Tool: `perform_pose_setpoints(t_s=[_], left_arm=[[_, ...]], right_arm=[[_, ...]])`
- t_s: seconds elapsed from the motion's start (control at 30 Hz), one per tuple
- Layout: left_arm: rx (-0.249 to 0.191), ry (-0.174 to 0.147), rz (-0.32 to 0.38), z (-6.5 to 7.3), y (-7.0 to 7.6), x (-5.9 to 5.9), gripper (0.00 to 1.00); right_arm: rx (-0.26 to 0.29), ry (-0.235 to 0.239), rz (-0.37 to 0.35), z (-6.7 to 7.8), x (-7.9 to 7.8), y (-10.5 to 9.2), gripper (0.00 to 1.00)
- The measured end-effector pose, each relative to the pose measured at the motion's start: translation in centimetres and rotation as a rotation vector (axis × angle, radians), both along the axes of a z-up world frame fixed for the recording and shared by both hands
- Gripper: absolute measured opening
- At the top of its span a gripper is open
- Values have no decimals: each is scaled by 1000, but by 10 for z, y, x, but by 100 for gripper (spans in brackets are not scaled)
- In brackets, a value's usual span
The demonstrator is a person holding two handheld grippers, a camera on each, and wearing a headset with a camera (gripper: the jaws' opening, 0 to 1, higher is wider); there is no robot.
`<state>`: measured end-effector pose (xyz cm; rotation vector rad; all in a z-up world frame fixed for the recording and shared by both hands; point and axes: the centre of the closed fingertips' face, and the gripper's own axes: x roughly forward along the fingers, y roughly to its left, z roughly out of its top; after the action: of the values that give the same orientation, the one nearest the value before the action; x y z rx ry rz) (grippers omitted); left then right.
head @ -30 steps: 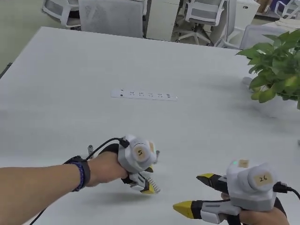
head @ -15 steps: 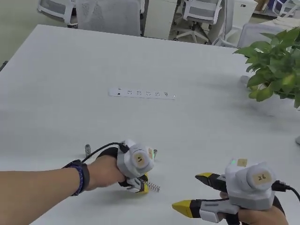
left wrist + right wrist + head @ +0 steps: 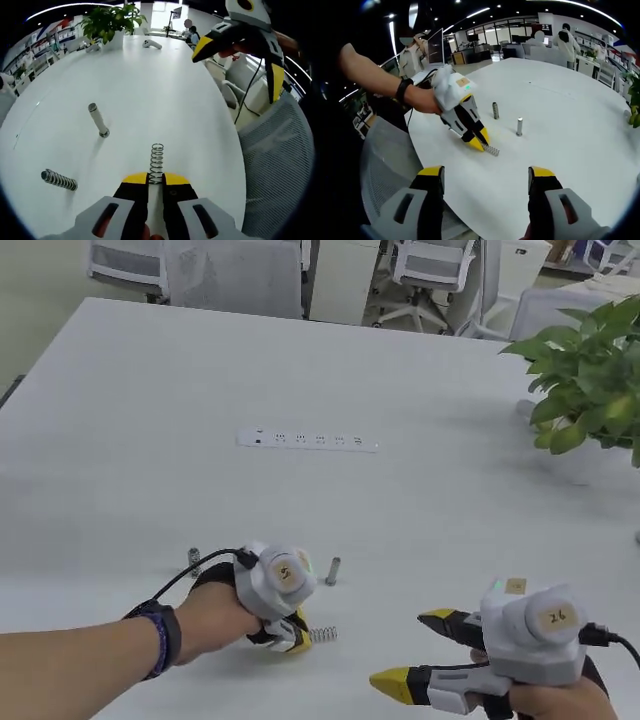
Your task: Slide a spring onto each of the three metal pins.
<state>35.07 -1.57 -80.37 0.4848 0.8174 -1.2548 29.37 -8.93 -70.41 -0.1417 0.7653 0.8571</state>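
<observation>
My left gripper [image 3: 298, 634] hangs low over the white table [image 3: 420, 500], shut on one end of a small steel spring [image 3: 322, 634] that sticks out to the right. In the left gripper view the spring [image 3: 156, 162] juts straight ahead from the shut yellow tips. A bare metal pin [image 3: 332, 570] stands just beyond it. Further left, another pin [image 3: 194, 560] wears a spring. My right gripper [image 3: 412, 650] is open at the near right, holding nothing. Its view shows the left gripper [image 3: 479, 142], the held spring [image 3: 492, 149], the bare pin [image 3: 519, 126] and the sprung pin [image 3: 495, 110].
A white power strip [image 3: 308, 441] lies mid-table. A potted plant [image 3: 590, 370] stands at the far right edge. Office chairs [image 3: 430, 270] line the far side. A black cable [image 3: 200, 565] trails from the left gripper.
My left gripper, still shut on the spring, has slid a little left and rolled, so the bare pin now stands uncovered. The right gripper has stayed put.
</observation>
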Motion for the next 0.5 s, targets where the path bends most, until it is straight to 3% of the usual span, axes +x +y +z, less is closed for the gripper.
perform_pose_setpoints(t_s=[0.5], left_arm=[[11, -26, 67, 10, 46, -11, 2]], right_arm=[[1, 0, 41, 0, 1, 12, 66]])
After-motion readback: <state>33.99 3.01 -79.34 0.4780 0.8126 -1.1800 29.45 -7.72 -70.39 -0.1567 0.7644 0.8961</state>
